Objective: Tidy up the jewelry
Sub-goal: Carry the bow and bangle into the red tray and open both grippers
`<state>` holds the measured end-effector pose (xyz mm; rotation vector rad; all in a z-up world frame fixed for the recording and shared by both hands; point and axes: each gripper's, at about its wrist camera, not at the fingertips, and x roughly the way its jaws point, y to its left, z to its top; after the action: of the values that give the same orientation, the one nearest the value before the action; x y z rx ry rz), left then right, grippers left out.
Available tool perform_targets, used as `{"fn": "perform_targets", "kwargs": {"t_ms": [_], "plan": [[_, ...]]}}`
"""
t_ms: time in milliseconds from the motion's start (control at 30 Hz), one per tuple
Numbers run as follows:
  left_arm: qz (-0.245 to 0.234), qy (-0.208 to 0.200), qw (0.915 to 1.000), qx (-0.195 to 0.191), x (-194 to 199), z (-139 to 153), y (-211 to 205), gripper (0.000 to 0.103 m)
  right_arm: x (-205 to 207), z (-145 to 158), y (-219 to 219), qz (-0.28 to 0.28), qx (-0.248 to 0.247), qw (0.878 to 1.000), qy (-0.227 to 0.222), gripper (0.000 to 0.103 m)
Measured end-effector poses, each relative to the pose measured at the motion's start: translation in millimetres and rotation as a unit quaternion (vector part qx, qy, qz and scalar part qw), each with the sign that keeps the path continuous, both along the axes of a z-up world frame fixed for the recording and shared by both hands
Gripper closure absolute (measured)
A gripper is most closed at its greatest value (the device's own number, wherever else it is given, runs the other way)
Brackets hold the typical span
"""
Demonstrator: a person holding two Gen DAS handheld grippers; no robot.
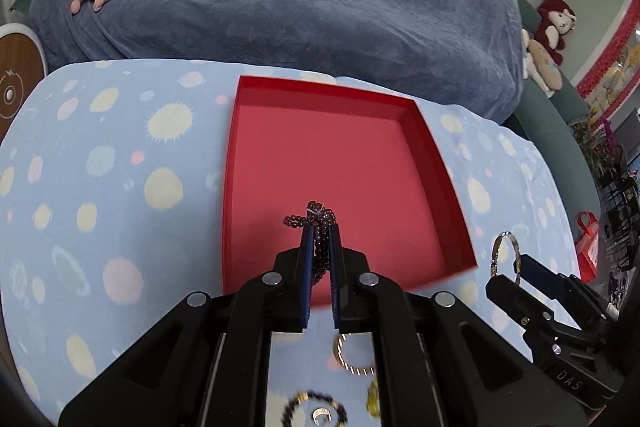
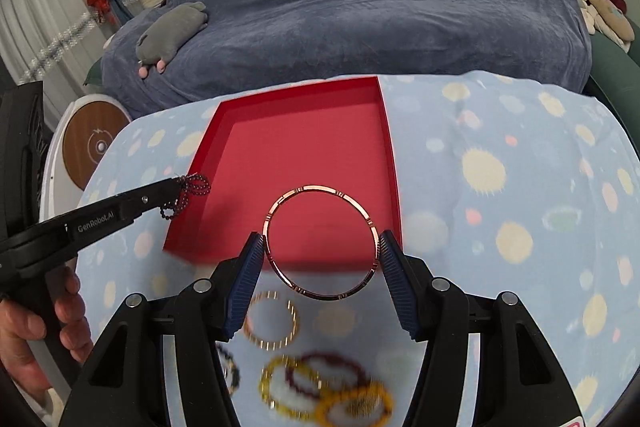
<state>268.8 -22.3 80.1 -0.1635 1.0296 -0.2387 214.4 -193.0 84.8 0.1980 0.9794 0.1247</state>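
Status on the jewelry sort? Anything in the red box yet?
Nothing done: the red box shows bare inside. In hand: the left gripper is shut on a dark bead bracelet, and the right gripper holds a rose-gold bangle across its width. Left: both drops, plus the bracelets on the spotted cloth, including a gold link bracelet.

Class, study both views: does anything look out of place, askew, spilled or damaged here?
Nothing looks damaged or spilled. The red box is empty; several bracelets lie outside it on the cloth, not yet sorted.
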Motion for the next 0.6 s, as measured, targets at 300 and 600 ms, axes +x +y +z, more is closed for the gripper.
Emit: {"fn": "perform_targets", "kwargs": {"t_ms": [300, 600], "plan": [[-0.008, 0.044, 0.9988, 0.02, 84, -20, -14, 0.095, 77, -34, 18, 0.02, -0.029, 0.998, 0.043, 0.046], [0.036, 0.021, 0.9988, 0.027, 122, -27, -8, 0.053, 125, -53, 21, 0.007, -0.019, 0.999, 0.045, 0.046]]}}
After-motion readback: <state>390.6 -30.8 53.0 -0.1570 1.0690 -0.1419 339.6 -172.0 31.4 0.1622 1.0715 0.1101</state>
